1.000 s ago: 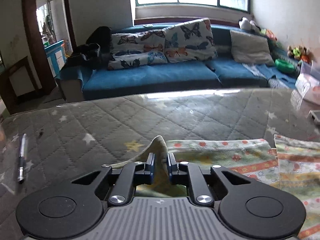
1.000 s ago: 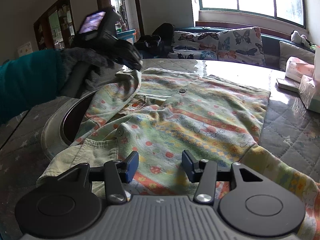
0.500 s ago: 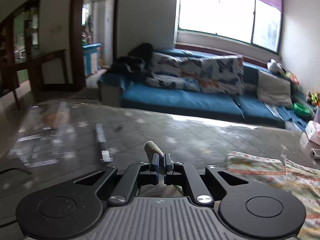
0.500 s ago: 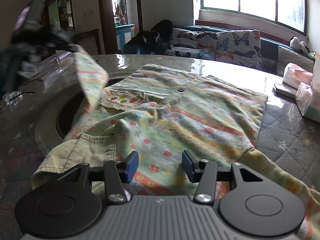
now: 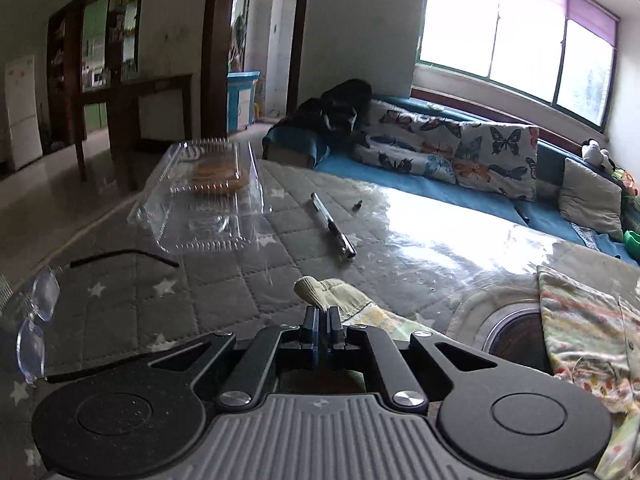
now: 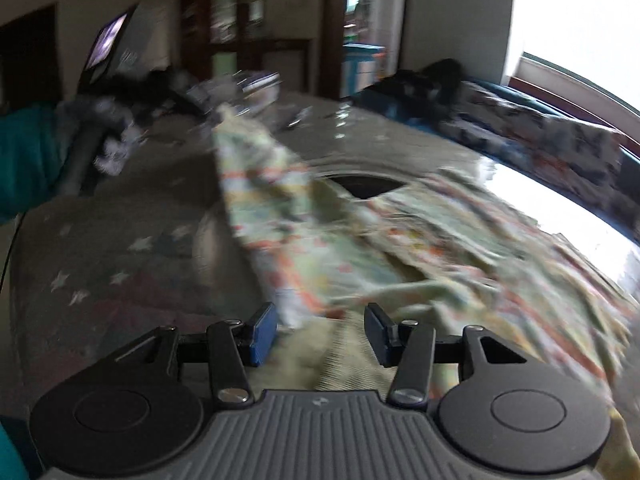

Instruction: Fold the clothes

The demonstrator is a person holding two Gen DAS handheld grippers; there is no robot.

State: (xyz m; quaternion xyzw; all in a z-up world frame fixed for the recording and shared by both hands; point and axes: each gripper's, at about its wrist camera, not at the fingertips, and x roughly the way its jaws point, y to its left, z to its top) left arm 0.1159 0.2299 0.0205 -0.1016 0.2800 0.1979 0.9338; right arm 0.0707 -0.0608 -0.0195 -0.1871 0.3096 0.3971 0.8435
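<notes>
A pale green patterned shirt (image 6: pixel 420 248) lies spread on the quilted grey table; the right wrist view is blurred. My left gripper (image 5: pixel 321 317) is shut on the shirt's sleeve cuff (image 5: pixel 328 295) and holds the sleeve stretched out to the left, above the table. The shirt's body also shows at the right of the left wrist view (image 5: pixel 580 332). My right gripper (image 6: pixel 320 334) is open, low over the shirt's near edge, with cloth between and below its fingers. The left gripper and gloved hand appear blurred at the far left (image 6: pixel 116 148).
On the table are a pen (image 5: pixel 333 230), a clear plastic clamshell box (image 5: pixel 208 196) and glasses (image 5: pixel 38 316). A round metal-rimmed recess (image 5: pixel 516 332) sits in the table, partly under the shirt. A blue sofa (image 5: pixel 460 184) stands beyond the table.
My left gripper has pulled the sleeve cuff out to the left, away from the shirt's body. My right gripper has swung left and stays open over the near edge.
</notes>
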